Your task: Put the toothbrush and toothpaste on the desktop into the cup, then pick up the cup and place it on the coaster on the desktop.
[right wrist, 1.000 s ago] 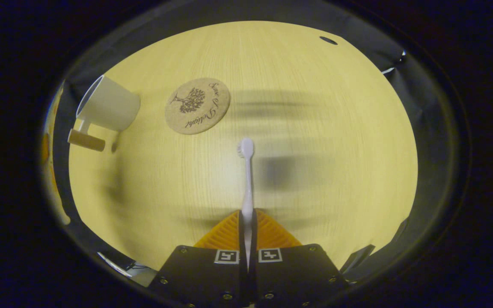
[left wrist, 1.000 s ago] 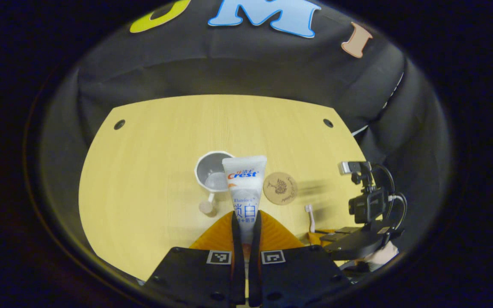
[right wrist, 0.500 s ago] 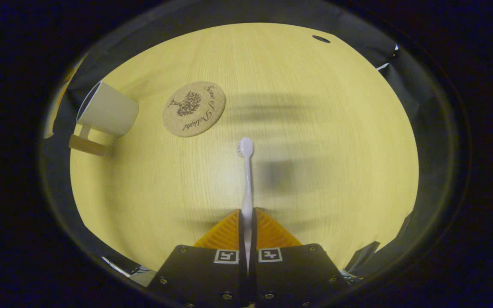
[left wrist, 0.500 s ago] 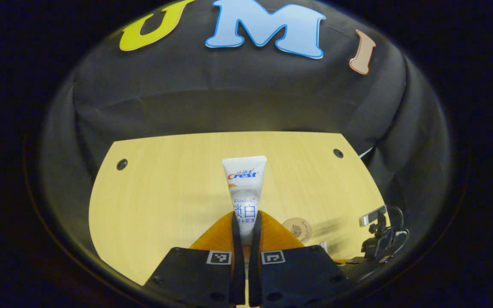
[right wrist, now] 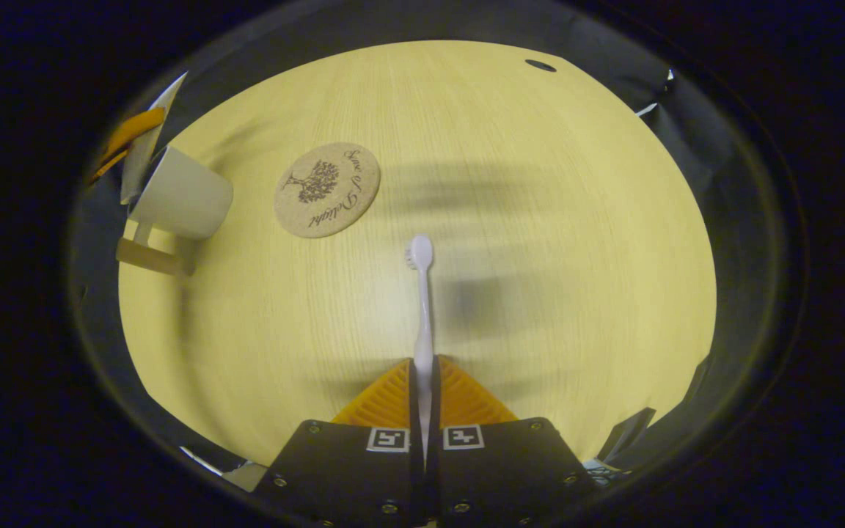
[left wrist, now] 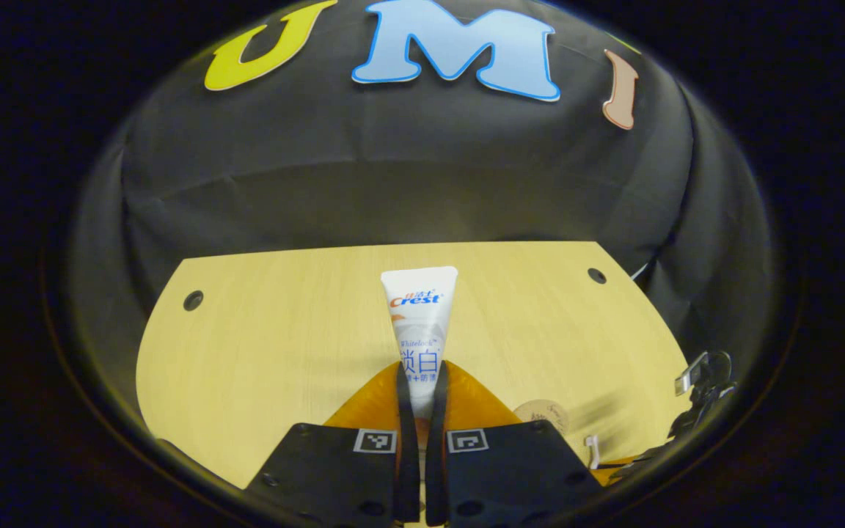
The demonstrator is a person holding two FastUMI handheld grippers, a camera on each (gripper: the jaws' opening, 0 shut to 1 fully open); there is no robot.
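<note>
My left gripper (left wrist: 420,378) is shut on the white toothpaste tube (left wrist: 419,323), which sticks forward above the wooden desktop (left wrist: 283,345). In the right gripper view that tube (right wrist: 150,128) and an orange finger (right wrist: 125,136) stand at the mouth of the white cup (right wrist: 182,196), whose wooden handle (right wrist: 147,257) points toward me. The round cork coaster (right wrist: 327,189) lies just right of the cup. My right gripper (right wrist: 423,367) is shut on the white toothbrush (right wrist: 422,308), held above the desktop with its head pointing forward.
In the left gripper view the coaster's edge (left wrist: 542,415) and the toothbrush head (left wrist: 591,449) peek out at the lower right, with the right gripper's camera (left wrist: 701,378) beyond. Dark holes (left wrist: 193,300) (left wrist: 597,276) mark the desktop's far corners.
The left gripper view has tipped up, so the cup has dropped out of its sight. In the right gripper view the tube and orange finger have come in over the cup's mouth.
</note>
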